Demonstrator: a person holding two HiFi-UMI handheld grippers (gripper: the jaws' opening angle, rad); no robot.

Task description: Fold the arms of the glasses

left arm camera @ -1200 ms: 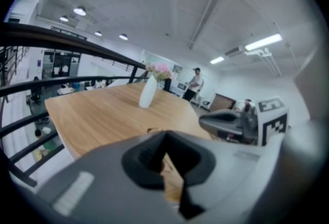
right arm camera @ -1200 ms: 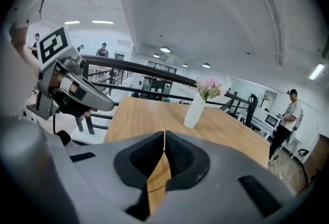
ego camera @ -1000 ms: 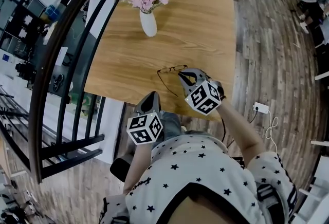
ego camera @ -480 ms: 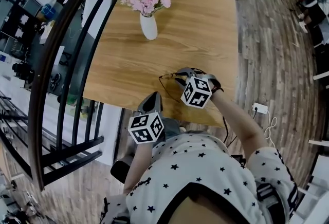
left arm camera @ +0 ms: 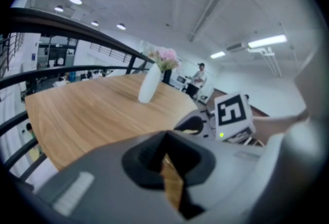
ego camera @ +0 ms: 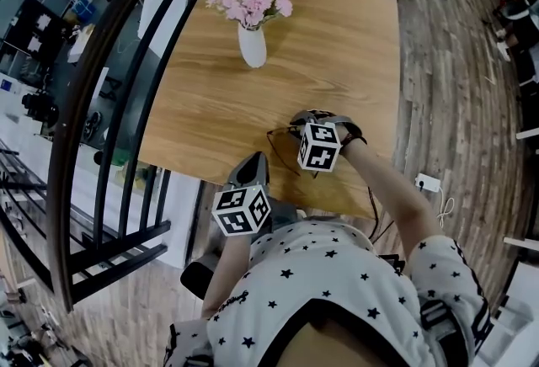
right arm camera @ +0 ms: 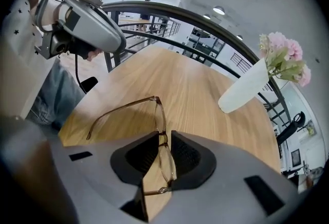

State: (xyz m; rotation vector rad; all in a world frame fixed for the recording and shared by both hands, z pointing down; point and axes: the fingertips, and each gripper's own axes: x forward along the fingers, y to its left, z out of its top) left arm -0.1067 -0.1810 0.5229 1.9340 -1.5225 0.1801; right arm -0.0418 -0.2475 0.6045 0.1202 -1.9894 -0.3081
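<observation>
Glasses [right arm camera: 156,110] lie on the bench [ego camera: 337,37] near its front edge, with one arm [right arm camera: 115,112] unfolded. The right tool [right arm camera: 160,138] is clamped across the front frame at the bridge, and both pads apparently touch it. The left tool [left arm camera: 165,152] is clenched on nothing and is held at the bench edge, apart from the glasses. A vase [ego camera: 252,47] stands farther back.

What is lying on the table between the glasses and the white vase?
Nothing: only bare table between the glasses and the vase, seen in the head view and right gripper view.
</observation>
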